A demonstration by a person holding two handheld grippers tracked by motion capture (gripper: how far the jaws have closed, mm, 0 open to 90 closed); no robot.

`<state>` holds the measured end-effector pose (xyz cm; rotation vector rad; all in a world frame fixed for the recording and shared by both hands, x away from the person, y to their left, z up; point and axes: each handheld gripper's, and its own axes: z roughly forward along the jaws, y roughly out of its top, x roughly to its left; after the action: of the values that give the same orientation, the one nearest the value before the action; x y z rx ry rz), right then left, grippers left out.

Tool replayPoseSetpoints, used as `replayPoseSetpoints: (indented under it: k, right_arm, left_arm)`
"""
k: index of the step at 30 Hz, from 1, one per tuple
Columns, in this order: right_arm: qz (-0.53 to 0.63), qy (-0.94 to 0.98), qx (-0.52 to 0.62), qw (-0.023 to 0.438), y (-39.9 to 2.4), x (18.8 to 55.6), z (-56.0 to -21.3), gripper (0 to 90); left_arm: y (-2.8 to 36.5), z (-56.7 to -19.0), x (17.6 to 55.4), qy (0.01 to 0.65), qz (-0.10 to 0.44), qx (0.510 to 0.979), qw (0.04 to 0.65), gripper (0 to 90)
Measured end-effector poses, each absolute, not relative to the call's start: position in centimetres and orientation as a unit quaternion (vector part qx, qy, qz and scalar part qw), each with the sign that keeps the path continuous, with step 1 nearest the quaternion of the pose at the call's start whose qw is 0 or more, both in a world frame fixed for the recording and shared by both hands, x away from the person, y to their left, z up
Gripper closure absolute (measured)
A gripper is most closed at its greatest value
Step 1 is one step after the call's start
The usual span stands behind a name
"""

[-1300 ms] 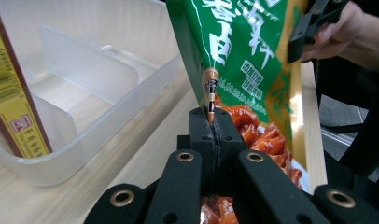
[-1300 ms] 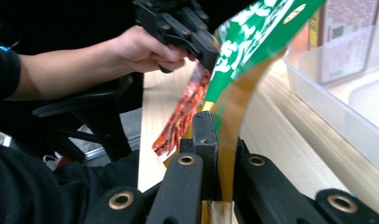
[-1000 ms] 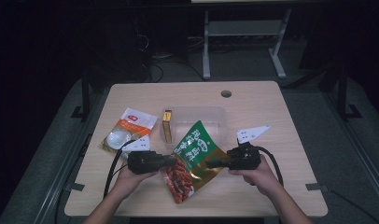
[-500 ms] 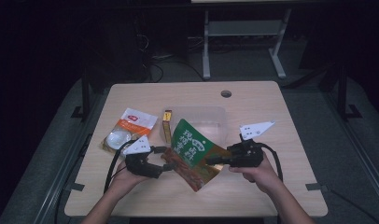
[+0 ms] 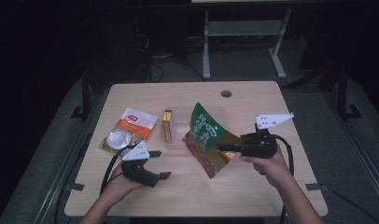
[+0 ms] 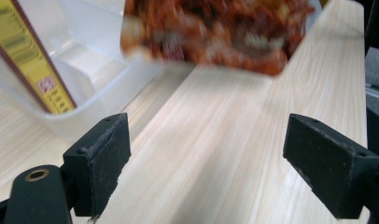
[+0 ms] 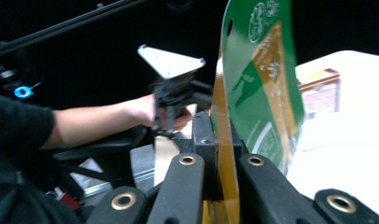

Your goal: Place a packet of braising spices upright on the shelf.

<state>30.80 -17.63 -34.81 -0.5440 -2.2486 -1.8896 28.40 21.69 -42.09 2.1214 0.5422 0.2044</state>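
Wooden table [image 5: 253,196]: green snack bag [image 5: 205,133] held tilted above it, beside the clear container [image 5: 178,133], clamped at its edge by the closed right gripper [image 5: 225,147]. Left gripper [image 5: 158,164] sits apart near the front-left; its jaws have just been opening, now wide, nothing between them.

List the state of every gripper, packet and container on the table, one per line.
Left gripper: open, just released, nothing between its jaws.
Right gripper: shut on green snack bag.
Green snack bag: lifted, tilted over the box.
Clear plastic box: open, holding upright yellow packet.
Orange-and-white pouch: flat.
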Motion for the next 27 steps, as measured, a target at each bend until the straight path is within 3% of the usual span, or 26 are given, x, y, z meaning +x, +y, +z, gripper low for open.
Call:
replayPoseSetpoints:
  k: [15, 27]
  right_arm:
    - [-0.633, -0.745, -0.209, 0.025, -19.3, 32.4, -30.7, 90.0]
    - [-0.630, -0.739, -0.240, 0.013, -20.2, 35.9, -30.0, 90.0]
  left_arm:
    - [23.3, -43.1, 28.5, 0.230, 0.083, 0.863, 0.441, 14.1]
    - [22.6, -44.0, 28.5, 0.226, 0.074, 0.869, 0.434, 13.4]
